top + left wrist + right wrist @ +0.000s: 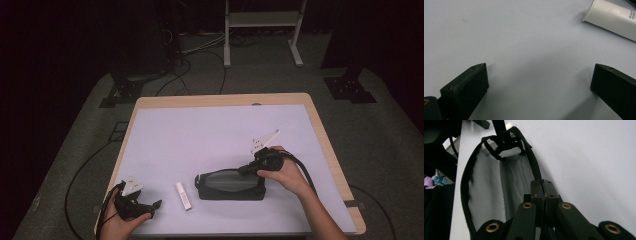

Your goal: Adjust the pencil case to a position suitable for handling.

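A black mesh pouch (231, 184) lies on the white mat, its zip partly undone. My right gripper (243, 170) is at the pouch's right end. In the right gripper view its jaws are pressed together (544, 183) on the zipper at the edge of the mesh pouch (499, 190). A small white tube (183, 195) lies on the mat to the left of the pouch. My left gripper (154, 209) rests low at the near left corner, open with nothing in it. In the left gripper view its jaws stand wide apart (540, 66) over bare mat, with the white tube (616, 18) at the upper right.
The white mat (210, 130) covers most of a wooden table (327, 145). Cables (200, 65) run over the grey floor behind it. A white-framed stand (262, 30) and black stand feet (350, 87) sit farther back.
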A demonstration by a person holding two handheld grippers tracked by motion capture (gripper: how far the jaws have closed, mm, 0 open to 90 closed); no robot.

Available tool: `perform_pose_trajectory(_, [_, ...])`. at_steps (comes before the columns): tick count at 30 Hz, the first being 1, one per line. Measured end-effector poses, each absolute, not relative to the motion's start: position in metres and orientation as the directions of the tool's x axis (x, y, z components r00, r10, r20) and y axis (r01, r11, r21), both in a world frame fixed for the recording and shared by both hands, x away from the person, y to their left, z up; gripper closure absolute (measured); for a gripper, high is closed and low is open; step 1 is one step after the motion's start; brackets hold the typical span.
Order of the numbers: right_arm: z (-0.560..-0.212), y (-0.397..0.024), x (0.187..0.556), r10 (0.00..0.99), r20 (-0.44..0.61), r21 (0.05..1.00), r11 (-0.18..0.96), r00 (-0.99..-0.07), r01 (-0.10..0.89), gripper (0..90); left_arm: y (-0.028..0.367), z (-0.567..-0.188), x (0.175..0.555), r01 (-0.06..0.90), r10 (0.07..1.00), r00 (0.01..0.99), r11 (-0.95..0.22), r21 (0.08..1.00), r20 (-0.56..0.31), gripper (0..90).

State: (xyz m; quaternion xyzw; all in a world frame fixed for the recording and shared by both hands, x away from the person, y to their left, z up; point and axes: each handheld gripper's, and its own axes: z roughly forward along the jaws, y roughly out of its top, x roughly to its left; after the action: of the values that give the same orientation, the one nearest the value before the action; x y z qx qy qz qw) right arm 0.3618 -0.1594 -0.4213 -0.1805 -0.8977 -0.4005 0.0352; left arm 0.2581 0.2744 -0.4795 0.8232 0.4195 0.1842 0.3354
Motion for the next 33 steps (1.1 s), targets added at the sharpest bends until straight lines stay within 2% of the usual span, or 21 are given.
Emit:
perform_pose_trajectory(6, [-0.423, -0.159, 0.364, 0.314, 0.193, 0.711, 0.608, -0.929, 0.354, 87.0, 0.274, -0.480, 0.258, 0.567, 0.814, 0.580, -0.423, 0.707, 0.022, 0.4])
perform_pose_trajectory(10, [-0.423, -0.159, 0.364, 0.316, 0.190, 0.712, 0.608, -0.930, 0.352, 82.1, 0.274, -0.480, 0.258, 0.567, 0.814, 0.580, -0.423, 0.707, 0.022, 0.5])
perform_pose_trajectory(18, [-0.419, -0.158, 0.358, 0.338, 0.147, 0.713, 0.616, -0.930, 0.337, 62.7, 0.274, -0.480, 0.258, 0.567, 0.814, 0.580, -0.423, 0.707, 0.022, 0.5])
perform_pose_trajectory(20, [-0.417, -0.159, 0.356, 0.347, 0.135, 0.718, 0.611, -0.928, 0.333, 53.0, 0.274, -0.480, 0.258, 0.566, 0.814, 0.580, -0.423, 0.708, 0.022, 0.5])
perform_pose_trajectory(24, [-0.412, -0.163, 0.353, 0.370, 0.102, 0.734, 0.599, -0.923, 0.321, 41.7, 0.274, -0.480, 0.258, 0.567, 0.814, 0.580, -0.422, 0.708, 0.022, 0.5])
perform_pose_trajectory(33, [-0.406, -0.171, 0.349, 0.411, 0.080, 0.755, 0.570, -0.908, 0.324, 26.7, 0.274, -0.480, 0.258, 0.566, 0.815, 0.579, -0.420, 0.709, 0.021, 0.5])
